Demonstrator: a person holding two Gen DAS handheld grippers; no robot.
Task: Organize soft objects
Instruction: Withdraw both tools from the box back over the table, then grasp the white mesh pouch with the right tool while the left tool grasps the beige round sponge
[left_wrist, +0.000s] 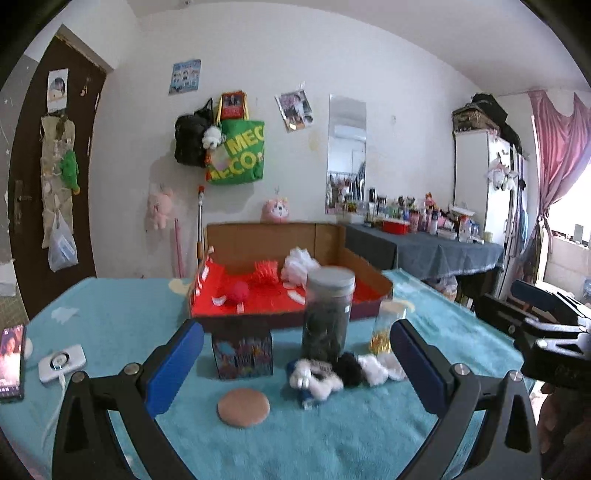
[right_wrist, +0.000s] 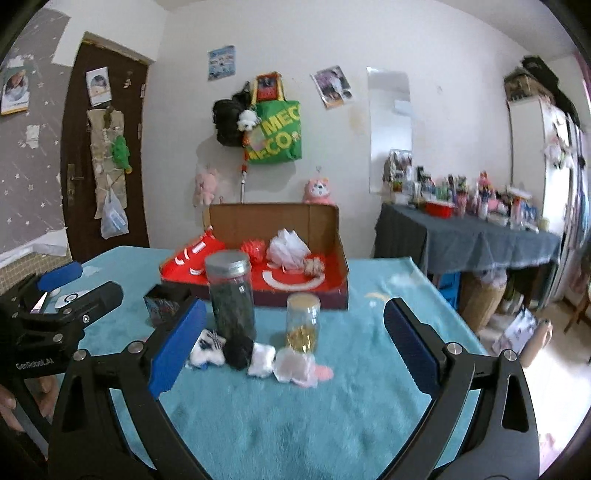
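On the desk (left_wrist: 110, 314), which is covered by a turquoise fleece cloth, a phone (left_wrist: 13, 362) and a small white device (left_wrist: 61, 363) are lying at the far left. The left gripper (left_wrist: 295, 354) is being held low over the cloth with its blue-padded fingers (left_wrist: 173, 365) spread wide and nothing gripped between them. Ahead of it, a round tan pad (left_wrist: 243, 407) and a small printed box (left_wrist: 242, 352) are seen. Just to the right, a row of soft objects (left_wrist: 332, 373) is lying on the cloth: a black-and-white plush piece, a black pom-pom and white fluffy pieces, touching one another. Directly behind them, a tall jar with a grey lid (left_wrist: 328, 314) and a smaller clear jar (left_wrist: 384, 325) are standing upright. Farther back, an open cardboard box with a red lining (left_wrist: 288, 295) is holding red and white fluffy things. The right gripper (right_wrist: 293, 350) is likewise being held wide open and empty, with the soft objects lying between and beyond its fingers (right_wrist: 177, 350), untouched.
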